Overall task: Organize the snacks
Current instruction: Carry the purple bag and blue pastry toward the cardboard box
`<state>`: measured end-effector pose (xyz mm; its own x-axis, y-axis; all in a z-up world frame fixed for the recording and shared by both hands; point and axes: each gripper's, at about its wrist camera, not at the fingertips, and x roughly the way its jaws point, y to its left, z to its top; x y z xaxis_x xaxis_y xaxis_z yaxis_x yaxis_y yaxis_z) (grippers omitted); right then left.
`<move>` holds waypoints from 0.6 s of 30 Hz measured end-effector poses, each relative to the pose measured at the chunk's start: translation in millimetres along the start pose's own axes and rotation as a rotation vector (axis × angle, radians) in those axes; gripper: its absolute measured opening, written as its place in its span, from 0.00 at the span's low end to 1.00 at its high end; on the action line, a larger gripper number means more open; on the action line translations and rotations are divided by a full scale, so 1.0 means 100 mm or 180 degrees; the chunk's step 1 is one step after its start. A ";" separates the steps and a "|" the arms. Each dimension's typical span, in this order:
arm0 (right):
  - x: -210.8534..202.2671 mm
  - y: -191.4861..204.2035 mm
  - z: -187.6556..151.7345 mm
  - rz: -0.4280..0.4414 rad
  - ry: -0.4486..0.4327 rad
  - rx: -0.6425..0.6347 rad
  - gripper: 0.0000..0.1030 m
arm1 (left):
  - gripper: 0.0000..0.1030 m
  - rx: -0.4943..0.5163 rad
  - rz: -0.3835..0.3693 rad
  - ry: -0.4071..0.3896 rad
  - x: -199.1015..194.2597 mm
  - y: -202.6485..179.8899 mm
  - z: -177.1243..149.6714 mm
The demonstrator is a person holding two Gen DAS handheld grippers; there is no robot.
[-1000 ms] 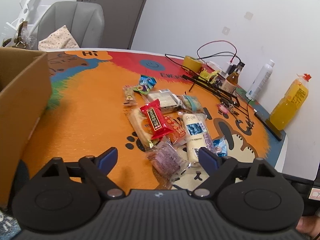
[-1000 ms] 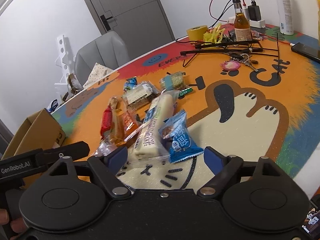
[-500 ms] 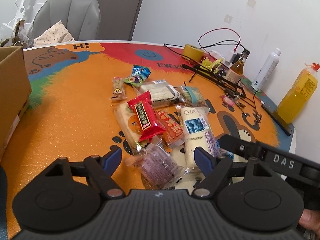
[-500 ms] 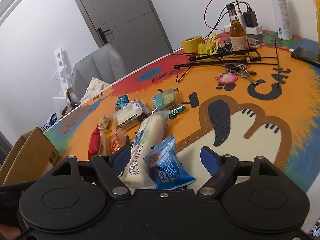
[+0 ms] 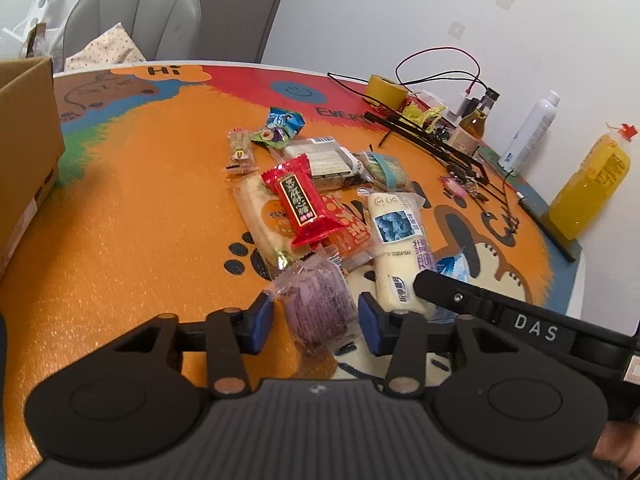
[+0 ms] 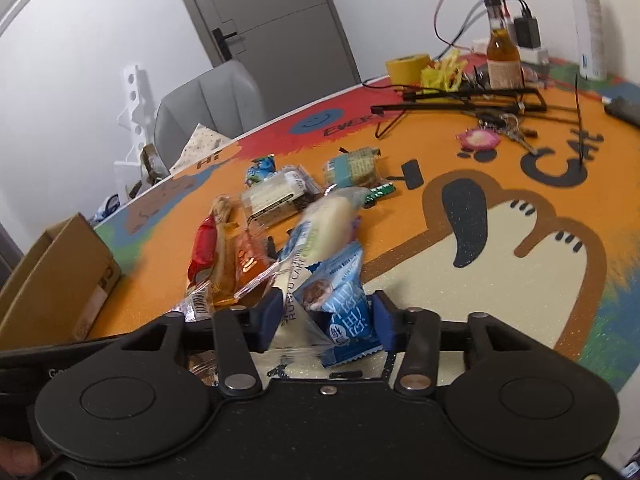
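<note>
Several wrapped snacks lie in a heap on the orange cartoon mat (image 5: 132, 208). My left gripper (image 5: 316, 314) is low over the near end of the heap, its jaws closing, and its blue pads touch both sides of a purple snack (image 5: 316, 300) in clear wrap. My right gripper (image 6: 328, 310) is closing too, pads pressing a blue packet (image 6: 340, 300) together with the near end of the long white cake (image 6: 328, 216), which is blurred. The same cake (image 5: 396, 248) lies beside a red packet (image 5: 300, 200). The right gripper's black finger (image 5: 520, 320) crosses the left wrist view.
A cardboard box (image 5: 24, 152) stands at the table's left edge, also visible as the box (image 6: 52, 280). At the back right are a yellow tape roll (image 5: 386, 88), a black wire rack (image 5: 432, 140), cables, a white bottle (image 5: 528, 132) and a yellow bottle (image 5: 588, 188). A grey chair (image 5: 136, 16) is behind.
Both pairs of jaws have narrowed from wide apart onto their snacks. The left gripper sank closer to the purple snack. The white cake shifted in the right wrist view.
</note>
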<state>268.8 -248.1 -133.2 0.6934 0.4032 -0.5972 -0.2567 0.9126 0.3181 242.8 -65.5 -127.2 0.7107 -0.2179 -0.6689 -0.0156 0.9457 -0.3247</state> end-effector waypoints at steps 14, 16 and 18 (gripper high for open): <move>-0.28 0.05 -0.03 0.0157 -0.0065 0.0118 0.28 | 0.32 0.0036 -0.0086 -0.0183 -0.33 0.03 -0.04; -0.30 0.06 -0.02 0.0191 -0.0055 0.0119 0.28 | 0.32 0.0030 -0.0089 -0.0221 -0.38 0.05 -0.04; -0.31 0.06 -0.04 0.0201 -0.0024 0.0133 0.28 | 0.32 0.0017 -0.0085 -0.0244 -0.41 0.07 -0.04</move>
<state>242.9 -255.3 -115.9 0.6818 0.4593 -0.5694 -0.2720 0.8817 0.3855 210.8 -51.3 -104.6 0.7625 -0.2241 -0.6069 0.0076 0.9411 -0.3380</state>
